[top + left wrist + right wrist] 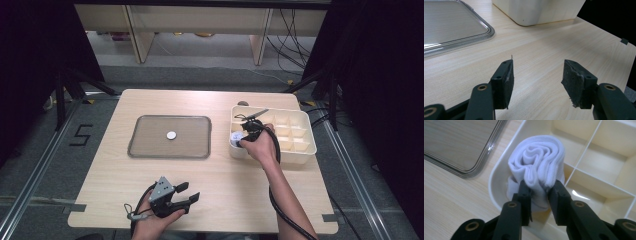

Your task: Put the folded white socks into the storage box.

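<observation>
The wooden table [210, 170] carries everything here, and the clear tray [170, 136] on its left half serves as the landmark. At the tray's centre lies a small white disc [171, 135]; the high view is too coarse to tell what it is.

Below the tray, near the table's front edge, the person's left hand [150, 222] holds the left gripper [192, 192] just above the wood. Its jaws stand wide apart with nothing between them, and in the left gripper view [537, 77] bare table shows through the gap, with the tray's corner up and to the left.

Right of the tray sits the cream divided box [300, 145], close to the tray but apart from it. The right hand [260, 146] reaches over the box's tray-side end, where the right gripper [243, 139] is clamped on a rolled white sock [237, 136]. In the right gripper view [539, 191] both jaws press the sock [537, 162] from either side, and the roll stands up out of the box's end compartment nearest the tray, its lower part down inside the wall [496, 195]. The neighbouring compartments look bare.
</observation>
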### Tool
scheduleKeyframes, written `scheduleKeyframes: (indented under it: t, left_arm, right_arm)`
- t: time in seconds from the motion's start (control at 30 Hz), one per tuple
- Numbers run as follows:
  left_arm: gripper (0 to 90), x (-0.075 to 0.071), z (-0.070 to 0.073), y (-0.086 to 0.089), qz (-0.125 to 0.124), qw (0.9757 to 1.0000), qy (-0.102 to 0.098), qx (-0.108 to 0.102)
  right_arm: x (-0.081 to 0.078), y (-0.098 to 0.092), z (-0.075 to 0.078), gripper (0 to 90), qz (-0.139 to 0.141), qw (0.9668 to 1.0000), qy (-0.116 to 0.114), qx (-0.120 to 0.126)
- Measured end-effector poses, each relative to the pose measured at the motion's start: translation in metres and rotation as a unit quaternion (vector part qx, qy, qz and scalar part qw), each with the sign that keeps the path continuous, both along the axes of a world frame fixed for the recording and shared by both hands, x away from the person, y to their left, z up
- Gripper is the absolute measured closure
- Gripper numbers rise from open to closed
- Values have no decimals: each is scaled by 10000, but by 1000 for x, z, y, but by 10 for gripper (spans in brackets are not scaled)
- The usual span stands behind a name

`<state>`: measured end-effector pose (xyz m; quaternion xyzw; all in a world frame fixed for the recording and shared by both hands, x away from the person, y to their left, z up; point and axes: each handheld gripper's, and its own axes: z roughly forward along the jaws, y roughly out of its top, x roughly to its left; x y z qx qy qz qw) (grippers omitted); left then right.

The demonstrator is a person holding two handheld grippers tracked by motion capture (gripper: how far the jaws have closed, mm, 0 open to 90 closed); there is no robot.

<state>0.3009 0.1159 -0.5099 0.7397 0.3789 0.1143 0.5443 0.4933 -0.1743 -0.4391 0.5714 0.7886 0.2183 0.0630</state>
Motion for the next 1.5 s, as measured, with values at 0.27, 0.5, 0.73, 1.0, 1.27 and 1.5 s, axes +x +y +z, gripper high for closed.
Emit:
scheduleKeyframes:
  t: [0.27, 0.5, 0.73, 1.0, 1.27, 1.5]
  left_arm:
    - [418, -1, 0, -1, -3, 10000, 17, -56]
    - [418, -1, 0, -1, 58, 10000, 53, -37]
    - [418, -1, -1, -1, 58, 10000, 39, -59]
    - [418, -2, 0, 0, 64, 10000, 51, -10]
    - [418, -2, -1, 0, 57, 10000, 58, -28]
    - [418, -2, 0, 1, 57, 10000, 14, 13]
  right_arm:
    - [-5, -7, 19, 568, 96, 9969, -748, 226]
    - [-2, -6, 9, 691, 248, 9963, -771, 293]
    - [-1, -3, 8, 742, 162, 9971, -724, 182]
    - [-1, -3, 3, 760, 269, 9970, -723, 104]
    - [-2, 0, -1, 768, 100, 9984, -561, 18]
    - [-2, -3, -1, 757, 111, 9987, -493, 13]
